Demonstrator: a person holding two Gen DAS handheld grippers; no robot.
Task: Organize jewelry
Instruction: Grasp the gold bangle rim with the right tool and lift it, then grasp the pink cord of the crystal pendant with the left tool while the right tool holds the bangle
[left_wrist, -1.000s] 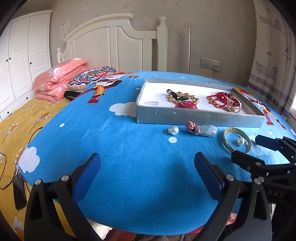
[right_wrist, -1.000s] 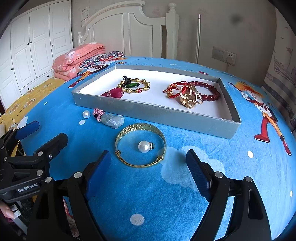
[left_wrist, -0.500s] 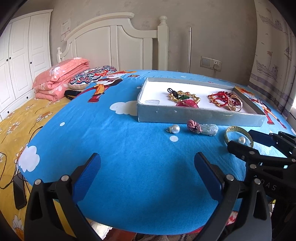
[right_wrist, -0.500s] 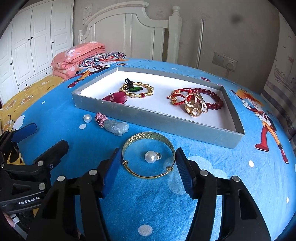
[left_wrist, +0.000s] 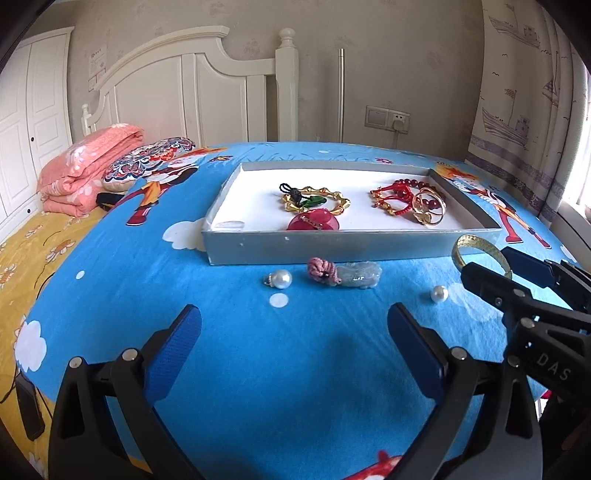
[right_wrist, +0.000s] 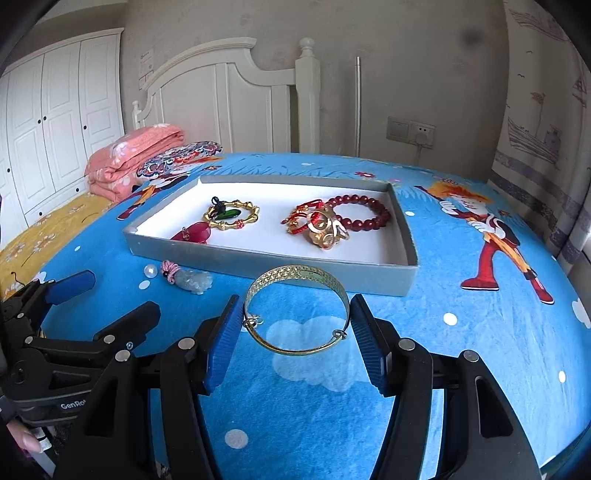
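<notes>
The right gripper squeezes the gold bangle between its blue pads, lifted near the gray tray. The left gripper waits with jaws wide.

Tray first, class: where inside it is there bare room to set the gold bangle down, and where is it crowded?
The right gripper holds the gold bangle. In the tray, bare white shows along the far wall and in the near right corner beside the red bead bracelet. It is crowded around the gold chain bracelet and the red pendant.
</notes>
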